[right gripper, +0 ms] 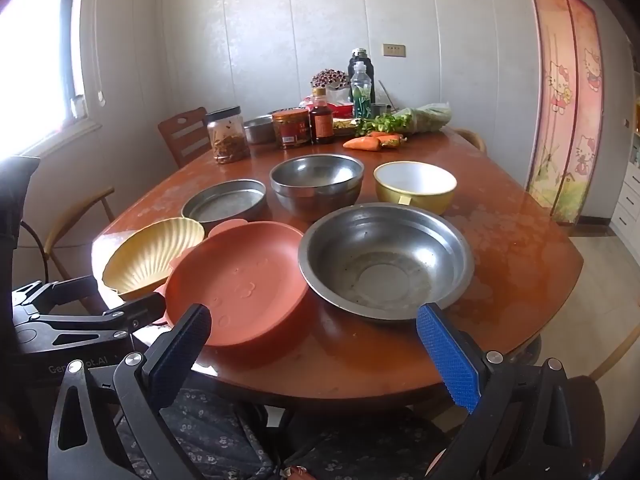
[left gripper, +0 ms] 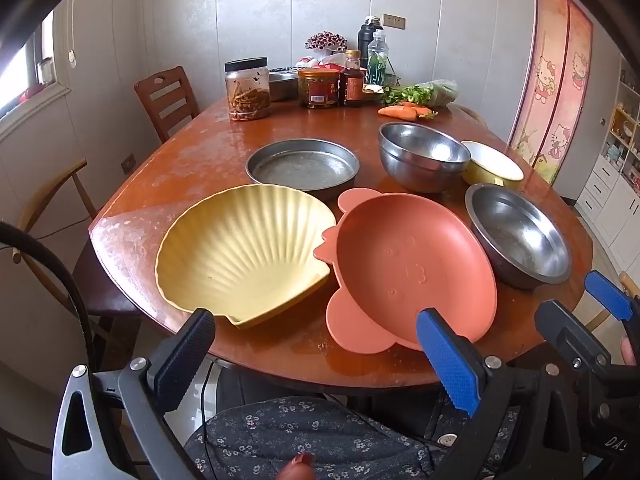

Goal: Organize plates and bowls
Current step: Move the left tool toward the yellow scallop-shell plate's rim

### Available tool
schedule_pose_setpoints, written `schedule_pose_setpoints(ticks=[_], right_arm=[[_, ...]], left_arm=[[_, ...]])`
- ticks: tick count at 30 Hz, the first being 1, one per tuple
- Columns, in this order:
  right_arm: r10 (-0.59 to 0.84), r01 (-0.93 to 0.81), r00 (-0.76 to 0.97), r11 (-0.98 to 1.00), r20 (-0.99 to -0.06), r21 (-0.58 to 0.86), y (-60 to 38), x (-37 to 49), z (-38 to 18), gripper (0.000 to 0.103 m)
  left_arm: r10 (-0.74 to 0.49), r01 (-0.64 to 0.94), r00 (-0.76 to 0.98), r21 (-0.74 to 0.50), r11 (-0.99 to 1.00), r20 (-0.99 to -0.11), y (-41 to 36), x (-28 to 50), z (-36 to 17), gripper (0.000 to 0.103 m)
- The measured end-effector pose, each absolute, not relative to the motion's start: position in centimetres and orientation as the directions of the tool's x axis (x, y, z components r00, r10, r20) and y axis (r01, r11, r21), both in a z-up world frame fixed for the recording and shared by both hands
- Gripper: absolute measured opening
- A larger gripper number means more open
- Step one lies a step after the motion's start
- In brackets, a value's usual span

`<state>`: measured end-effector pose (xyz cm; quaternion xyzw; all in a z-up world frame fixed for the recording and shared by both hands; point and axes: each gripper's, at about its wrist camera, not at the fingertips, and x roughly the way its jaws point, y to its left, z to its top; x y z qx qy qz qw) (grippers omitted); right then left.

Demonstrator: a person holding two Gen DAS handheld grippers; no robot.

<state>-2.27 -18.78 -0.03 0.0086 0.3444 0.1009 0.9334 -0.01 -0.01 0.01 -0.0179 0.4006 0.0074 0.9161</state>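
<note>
Steel stacked bowls [left gripper: 424, 156] partly hide the yellow bowl [left gripper: 494, 166] behind.

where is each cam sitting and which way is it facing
Left wrist: on the left gripper at the table's near edge, angled down at the yellow shell plate; its open jaws, the right gripper and a floral-clothed lap show.
Right wrist: on the right gripper, facing the wide steel bowl; its open jaws and the left gripper show.
Shared: the orange plate, the stacked steel bowls.
</note>
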Motion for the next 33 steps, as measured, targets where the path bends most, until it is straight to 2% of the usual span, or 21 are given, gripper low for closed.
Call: schedule_pose_setpoints(ticks=[26,33], right_arm=[[0.208,-0.202,0.737,0.976,-0.644,0.084,-18.3,-2.5,-0.3,0.103],[0.24,-0.237,0.736,0.967,-0.633,0.092,-17.8,-2.5,0.0,0.103]], left_arm=[[0.001,-0.03,0.678,-0.027,0.999,-0.735,-0.5,-0.4,0.1,0.101],[0.001,-0.053,0.69,-0.049,0.997,-0.724,1.5,-0.6,0.3,0.101]])
